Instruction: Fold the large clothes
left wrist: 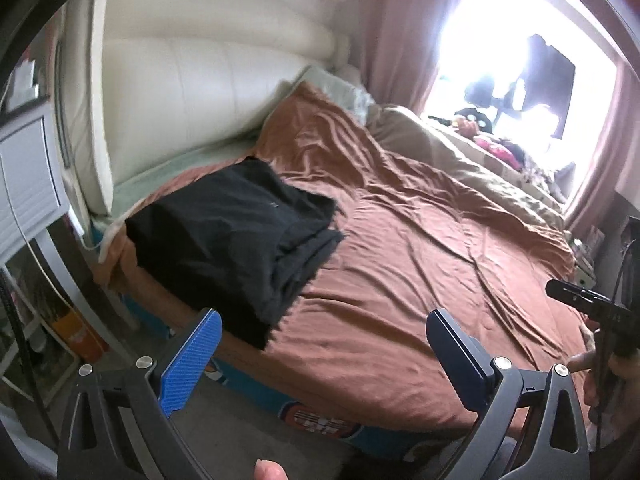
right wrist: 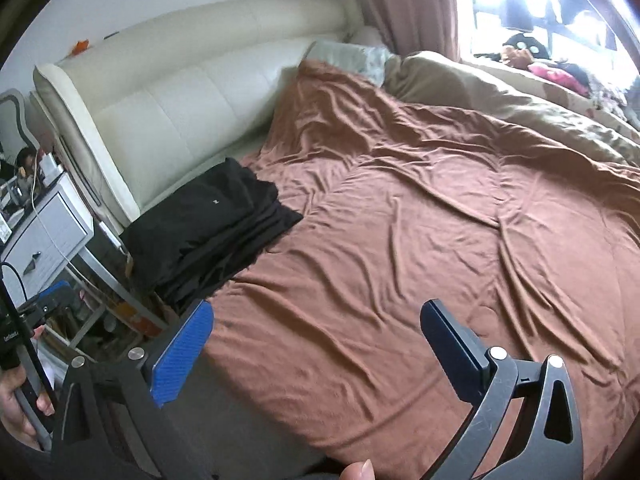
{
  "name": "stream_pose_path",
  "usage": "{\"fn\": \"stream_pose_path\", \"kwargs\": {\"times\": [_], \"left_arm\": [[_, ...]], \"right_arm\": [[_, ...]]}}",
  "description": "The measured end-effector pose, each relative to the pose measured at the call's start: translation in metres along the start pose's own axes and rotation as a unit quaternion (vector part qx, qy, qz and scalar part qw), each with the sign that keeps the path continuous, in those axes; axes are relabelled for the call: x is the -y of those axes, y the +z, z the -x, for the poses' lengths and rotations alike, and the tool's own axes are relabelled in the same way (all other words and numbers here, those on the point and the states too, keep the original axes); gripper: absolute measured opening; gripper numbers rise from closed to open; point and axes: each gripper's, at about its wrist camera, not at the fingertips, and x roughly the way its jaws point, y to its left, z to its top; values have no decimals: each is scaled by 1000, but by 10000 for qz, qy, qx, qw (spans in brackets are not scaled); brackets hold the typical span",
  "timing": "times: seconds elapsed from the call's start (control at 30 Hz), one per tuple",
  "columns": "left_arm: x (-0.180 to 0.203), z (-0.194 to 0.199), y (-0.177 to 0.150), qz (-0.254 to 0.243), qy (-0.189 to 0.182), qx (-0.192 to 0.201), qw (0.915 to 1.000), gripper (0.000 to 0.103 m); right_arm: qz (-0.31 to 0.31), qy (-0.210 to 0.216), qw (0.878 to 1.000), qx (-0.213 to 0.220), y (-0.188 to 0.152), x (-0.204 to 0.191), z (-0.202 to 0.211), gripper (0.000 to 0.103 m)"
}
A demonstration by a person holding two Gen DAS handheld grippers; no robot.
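Here, a folded black garment point(left wrist: 236, 236) is lying on the brown bedspread point(left wrist: 420, 248), toward ten o'clock of the bed beside the cream headboard point(left wrist: 192, 92). The left gripper point(left wrist: 322, 354) is hovering off the bed's near edge, its fingers point(left wrist: 188, 364) spread and holding nothing. The right gripper point(right wrist: 316, 344) is hanging over the bedspread, fingers point(right wrist: 182, 354) likewise spread, well apart from the garment at its eleven o'clock.

Left gripper point(left wrist: 322, 344) and right gripper point(right wrist: 316, 340) both hover with fingers spread wide, gripping nothing.
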Motion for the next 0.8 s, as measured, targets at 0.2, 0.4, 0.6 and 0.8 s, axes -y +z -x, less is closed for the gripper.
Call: {"fn": "stream_pose_path", "kwargs": {"times": [0.2, 0.4, 0.6, 0.8], "left_arm": [[37, 27, -16, -319, -160, 70, 9993, 103], [61, 52, -36, -515, -362, 164, 9979, 103], [75, 73, -61, -441, -521, 197, 9975, 103], [91, 101, -84, -644, -623, 357, 9953, 103]], "right_arm": [[-3, -160, 9996, 211, -31, 8, 52, 103], [92, -386, 9981, 475, -63, 14, 101, 103], [103, -614, 9964, 583, -100, 16, 144, 103], [-141, -727, 9952, 639, -135, 22, 181, 103]]}}
